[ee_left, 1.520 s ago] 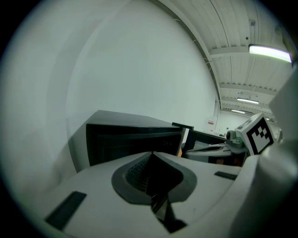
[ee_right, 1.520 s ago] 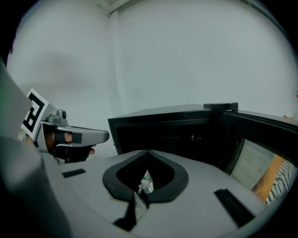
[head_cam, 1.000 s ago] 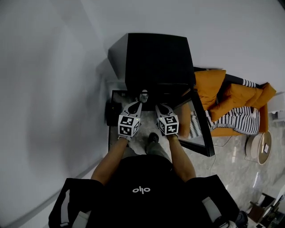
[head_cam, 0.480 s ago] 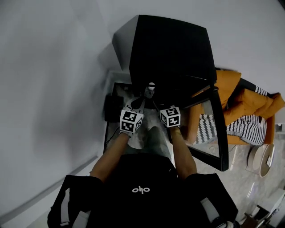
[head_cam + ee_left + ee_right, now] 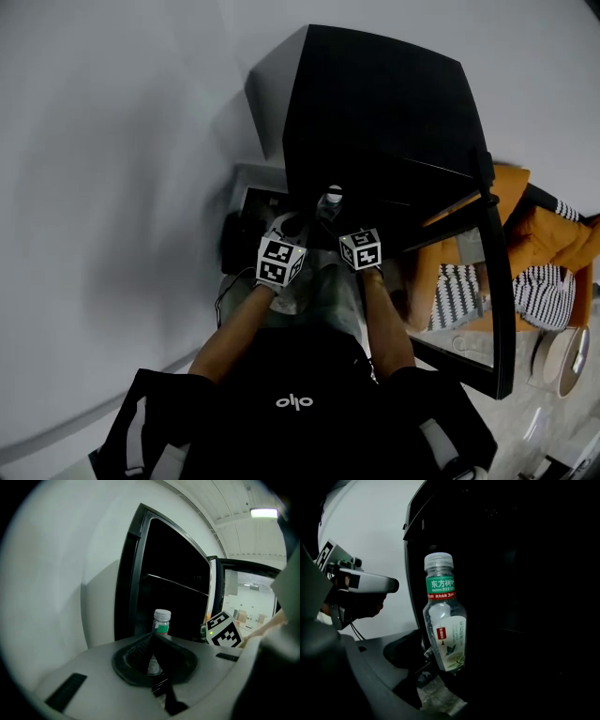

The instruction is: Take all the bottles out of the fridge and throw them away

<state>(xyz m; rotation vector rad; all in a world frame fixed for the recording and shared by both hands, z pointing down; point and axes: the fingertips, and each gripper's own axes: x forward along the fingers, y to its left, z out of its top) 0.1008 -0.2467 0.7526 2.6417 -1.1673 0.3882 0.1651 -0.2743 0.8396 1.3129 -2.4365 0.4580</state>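
Note:
A clear bottle point(image 5: 444, 620) with a white cap and a green label stands upright at the front of the black fridge's point(image 5: 375, 103) dark inside; its footing is hidden. My right gripper point(image 5: 454, 681) is open, its jaws having just been opening, and the bottle is just ahead between them, untouched. My left gripper point(image 5: 153, 637) is shut and empty, with the bottle point(image 5: 161, 622) a little beyond its tips. In the head view both grippers point(image 5: 298, 223) point(image 5: 342, 220) point at the bottle point(image 5: 330, 200).
The fridge's glass door point(image 5: 487, 281) stands open at the right. Beyond it is an orange seat point(image 5: 553, 244) with a striped cushion. A white wall point(image 5: 112, 187) runs along the left, and a dark cable point(image 5: 225, 300) lies on the floor by the fridge.
Both grippers have sunk and drawn nearer the bottle. The head has leaned in, so the fridge's top fills more of the view and the door has swung further right in the picture.

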